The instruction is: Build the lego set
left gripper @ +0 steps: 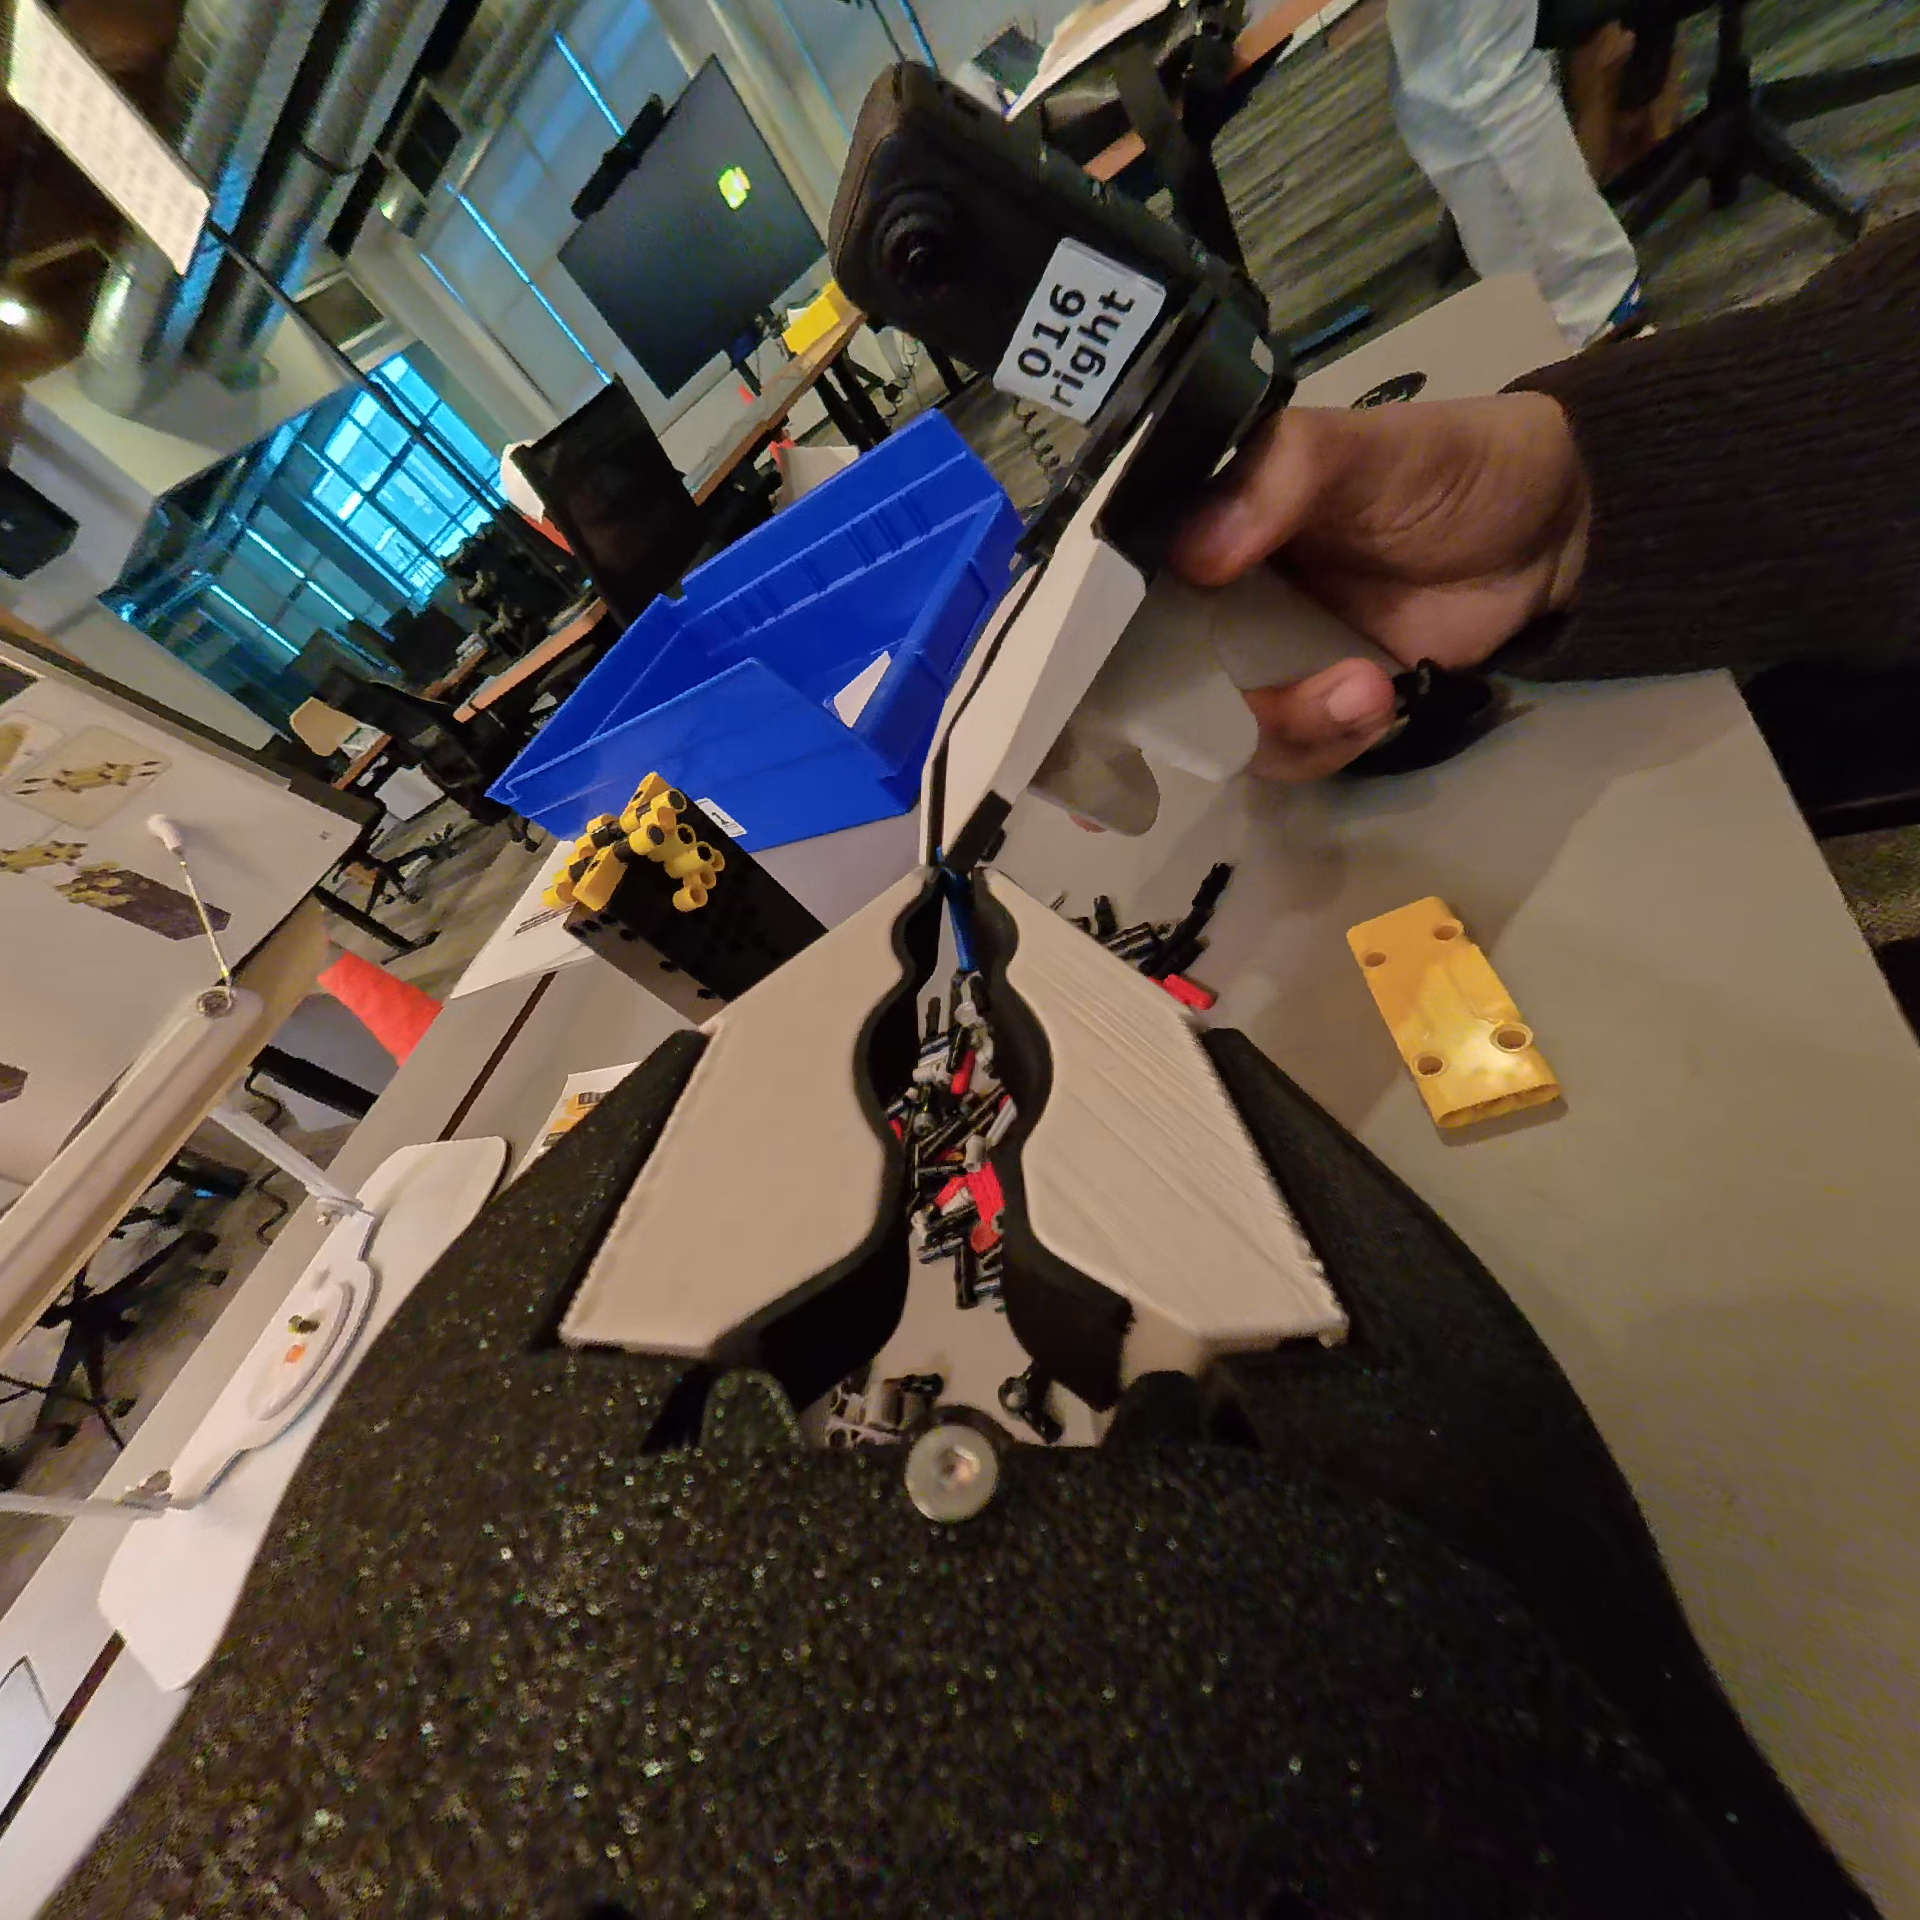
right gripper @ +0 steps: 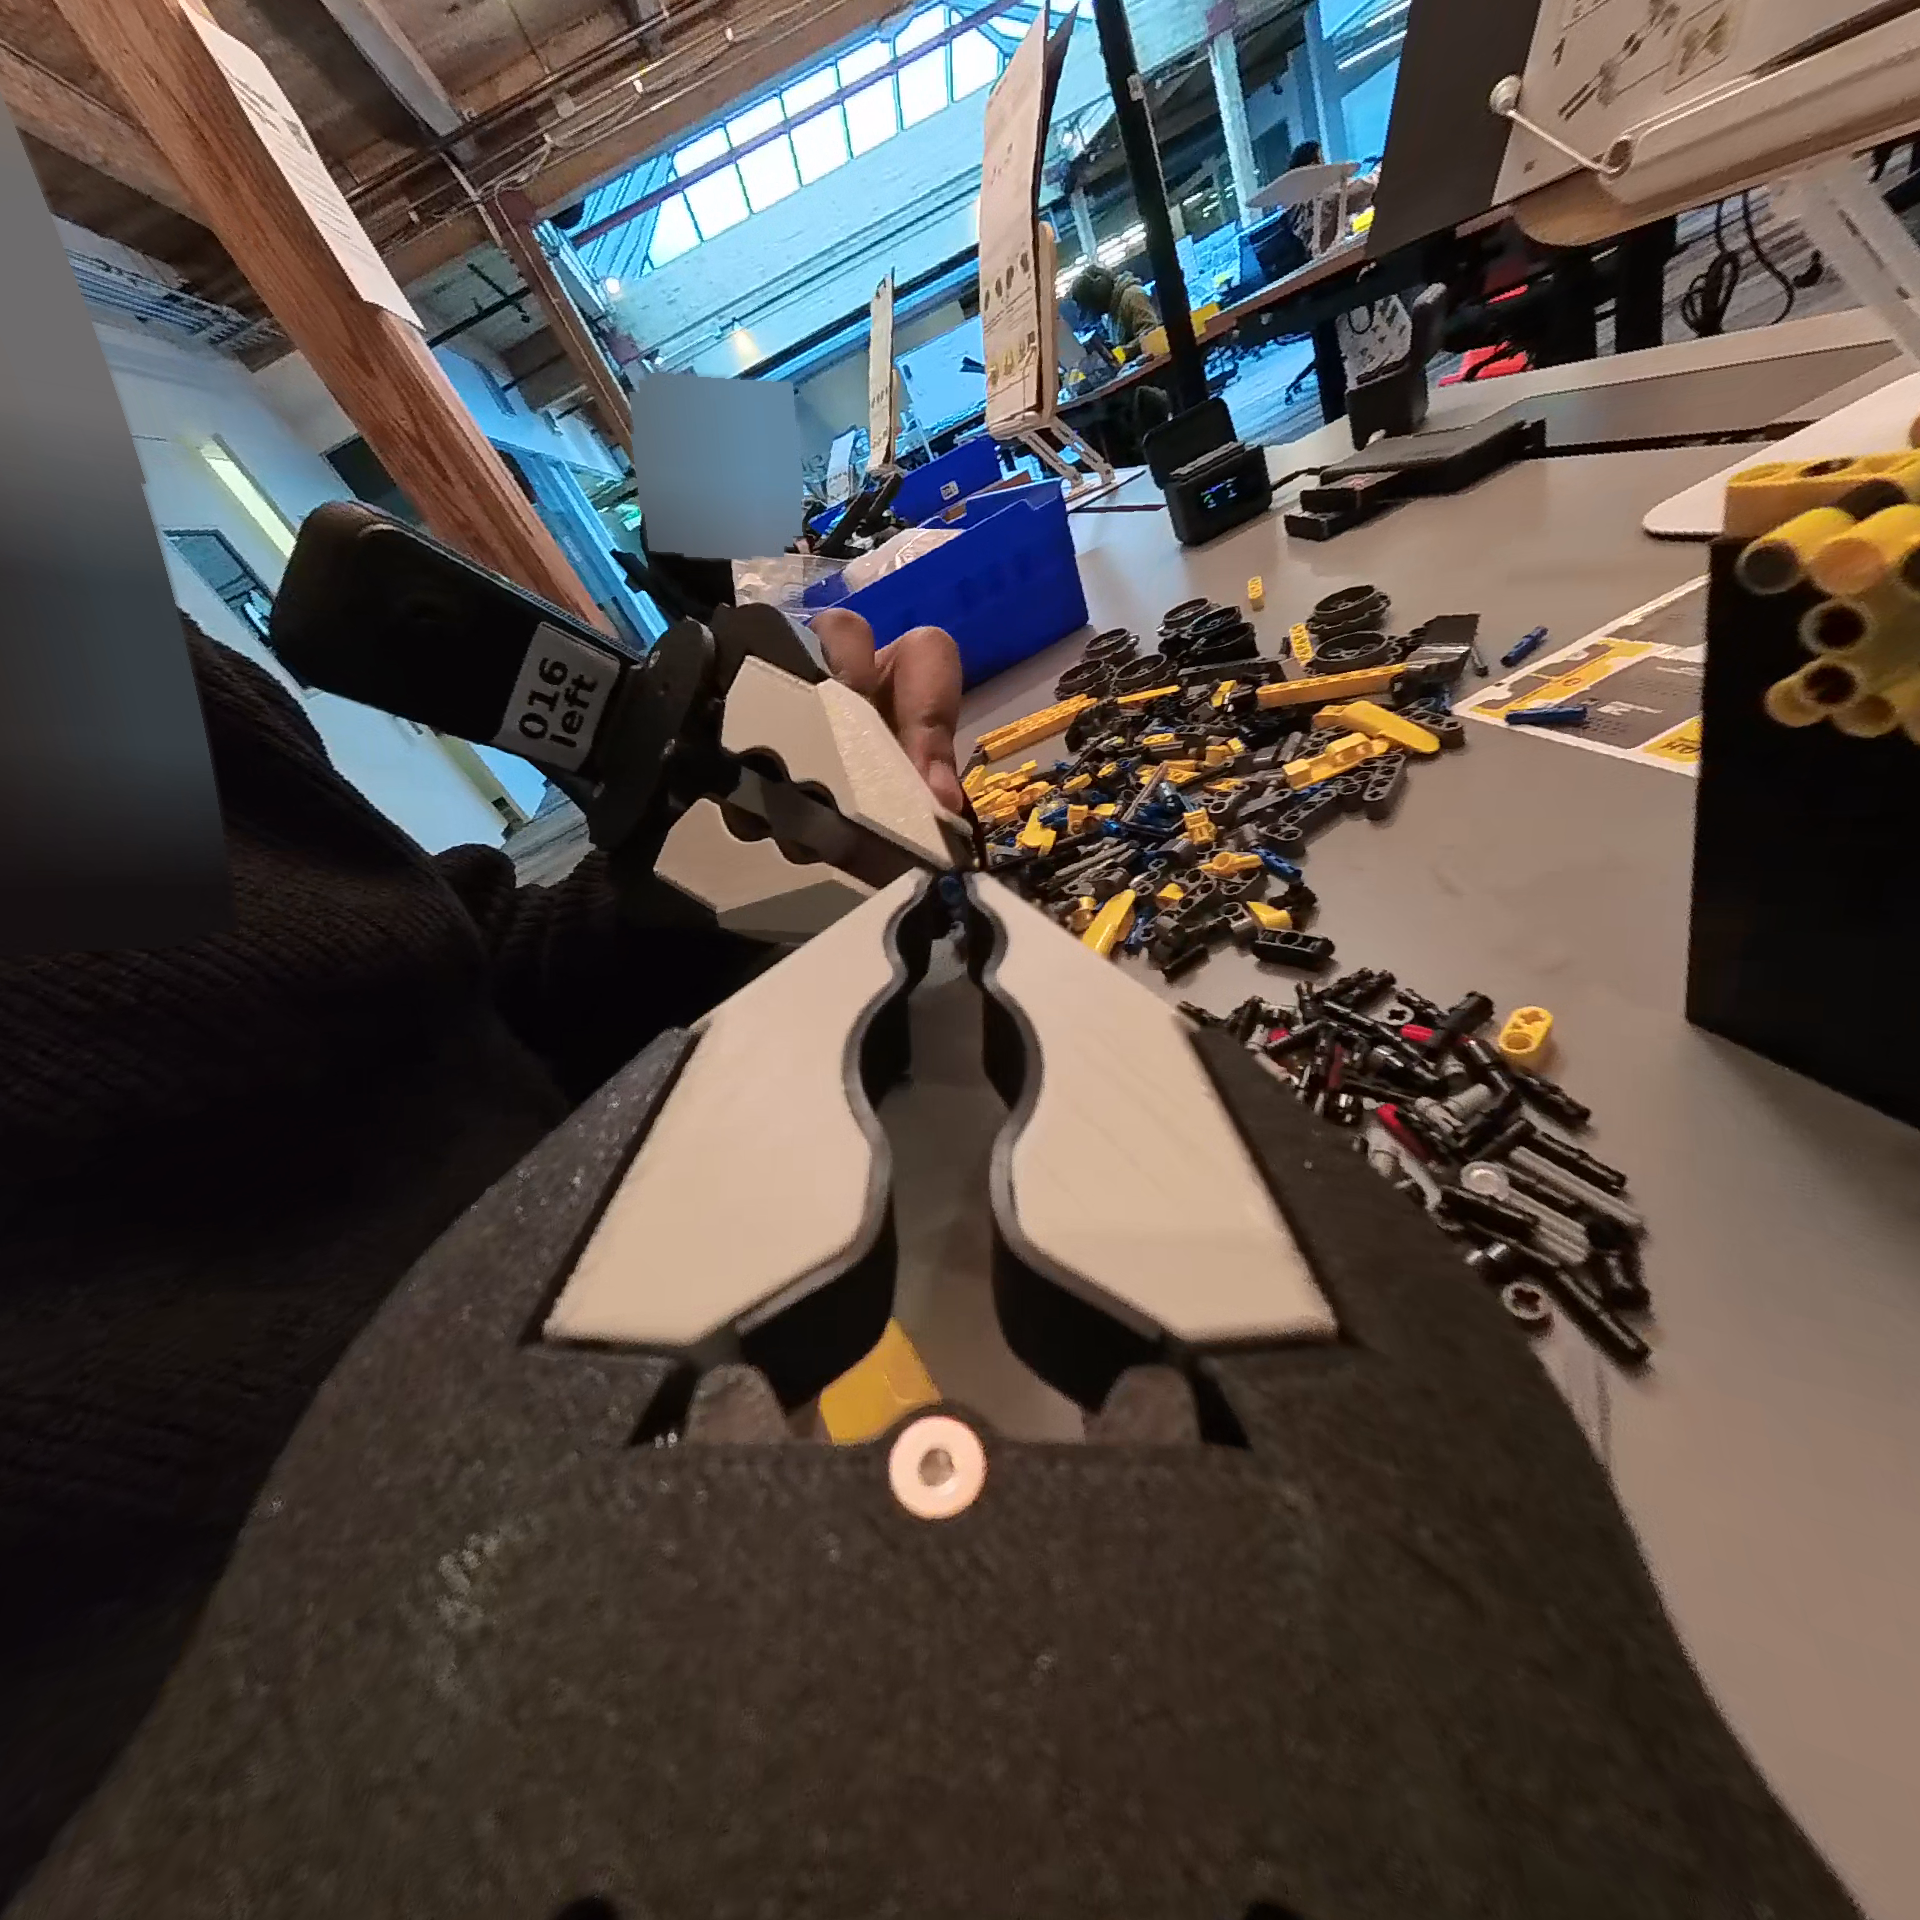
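Observation:
My left gripper (left gripper: 951, 883) is shut on a small blue pin (left gripper: 958, 920) and holds it upright above the grey table (left gripper: 1621, 1247). My right gripper (left gripper: 977, 844) comes down from the upper right, held by a hand (left gripper: 1382, 540), and its tips meet the top of the same pin. In the right wrist view my right gripper (right gripper: 951, 889) is shut with the blue pin (right gripper: 951, 891) between its tips, and my left gripper (right gripper: 961, 847) meets it from the left. A heap of black, red and grey pins (left gripper: 961, 1143) lies under the grippers.
A yellow panel piece (left gripper: 1455, 1013) lies right of the grippers. A black block topped with yellow beams (left gripper: 675, 914) stands behind, with a blue bin (left gripper: 790, 665) beyond. A spread of yellow, black and blue pieces (right gripper: 1195, 790) covers the table. An instruction sheet stand (left gripper: 104, 831) is at the left. My two grippers' fingertips are within a few centimetres of each other.

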A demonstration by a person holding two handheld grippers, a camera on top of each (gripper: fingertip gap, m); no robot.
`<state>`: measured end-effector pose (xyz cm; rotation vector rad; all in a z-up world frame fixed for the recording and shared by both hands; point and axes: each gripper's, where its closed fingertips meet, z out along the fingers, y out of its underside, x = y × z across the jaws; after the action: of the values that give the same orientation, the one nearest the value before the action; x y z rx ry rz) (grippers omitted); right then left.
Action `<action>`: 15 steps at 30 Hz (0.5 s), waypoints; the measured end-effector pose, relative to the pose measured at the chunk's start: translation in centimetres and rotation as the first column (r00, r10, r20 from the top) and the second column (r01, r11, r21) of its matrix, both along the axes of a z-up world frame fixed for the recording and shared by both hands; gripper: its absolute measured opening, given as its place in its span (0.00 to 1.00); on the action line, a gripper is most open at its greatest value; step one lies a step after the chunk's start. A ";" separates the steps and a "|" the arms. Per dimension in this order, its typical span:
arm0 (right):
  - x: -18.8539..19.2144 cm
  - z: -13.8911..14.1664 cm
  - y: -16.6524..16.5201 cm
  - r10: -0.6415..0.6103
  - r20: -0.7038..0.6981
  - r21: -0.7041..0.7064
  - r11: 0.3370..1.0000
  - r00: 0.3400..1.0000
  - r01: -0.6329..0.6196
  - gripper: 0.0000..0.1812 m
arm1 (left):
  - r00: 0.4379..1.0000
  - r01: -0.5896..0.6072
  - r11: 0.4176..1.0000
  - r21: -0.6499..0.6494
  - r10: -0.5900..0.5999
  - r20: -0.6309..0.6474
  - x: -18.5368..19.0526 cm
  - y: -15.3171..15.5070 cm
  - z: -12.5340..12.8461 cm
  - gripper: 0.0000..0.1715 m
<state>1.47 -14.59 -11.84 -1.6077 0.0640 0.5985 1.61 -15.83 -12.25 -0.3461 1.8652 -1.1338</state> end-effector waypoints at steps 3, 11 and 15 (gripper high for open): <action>-0.2 0.0 0.0 0.008 0.008 -0.001 1.000 1.000 -0.008 0.03 | 1.000 0.007 1.000 -0.007 -0.007 -0.004 -0.2 0.0 0.0 0.03; 0.9 -0.1 -0.2 -0.074 0.097 -0.003 0.997 0.992 0.075 0.03 | 0.997 -0.051 0.992 -0.119 0.045 -0.055 -0.2 0.2 0.9 0.22; 2.1 0.3 -0.5 -0.136 0.107 0.022 0.991 0.985 0.135 0.02 | 0.983 -0.018 0.961 -0.275 -0.034 -0.183 -1.6 -0.8 1.6 0.35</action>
<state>3.53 -15.12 -11.52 -1.6044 0.0874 0.4053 0.06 -16.68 -10.62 -0.6224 1.8692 -1.4127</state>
